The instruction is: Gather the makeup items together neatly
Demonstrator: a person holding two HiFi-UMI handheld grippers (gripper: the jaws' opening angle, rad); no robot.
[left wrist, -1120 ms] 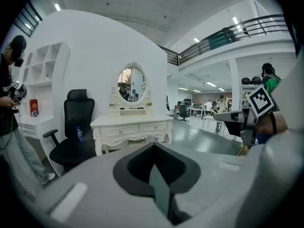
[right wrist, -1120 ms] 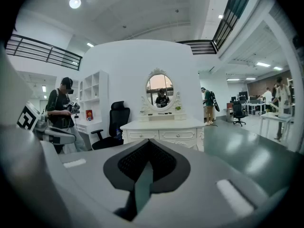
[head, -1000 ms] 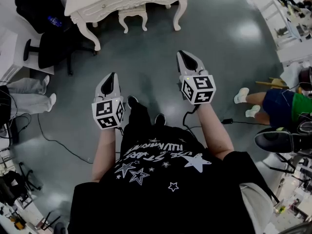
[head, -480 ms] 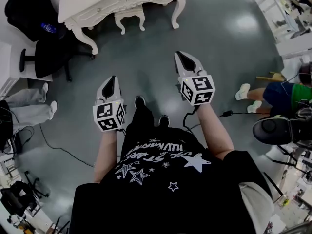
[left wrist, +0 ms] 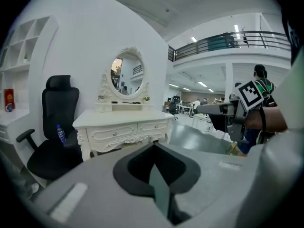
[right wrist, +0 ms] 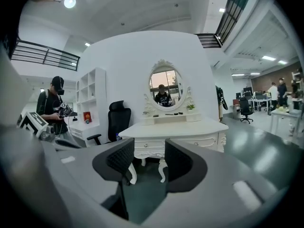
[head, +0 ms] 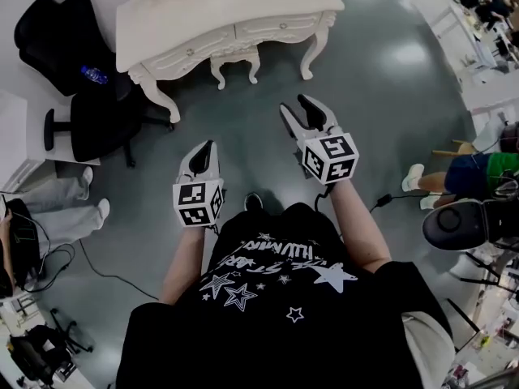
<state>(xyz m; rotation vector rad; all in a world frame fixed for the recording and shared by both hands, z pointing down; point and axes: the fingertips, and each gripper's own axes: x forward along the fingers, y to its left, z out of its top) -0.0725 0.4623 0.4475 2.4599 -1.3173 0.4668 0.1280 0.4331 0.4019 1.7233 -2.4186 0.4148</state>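
One black office chair [head: 77, 96] at upper left carries a blue bottle [head: 94, 74]. Left of centre, the left gripper [head: 206, 148] hangs over the grey floor [head: 389, 79], jaws pressed together and empty. At top centre stands a white dressing table [head: 219, 10]. Small dark makeup items [right wrist: 173, 114] lie on its tabletop [right wrist: 199, 125] below the oval mirror [right wrist: 166, 90], too small to tell apart. Right of centre, the right gripper [head: 296, 105] has its jaws apart and holds nothing.
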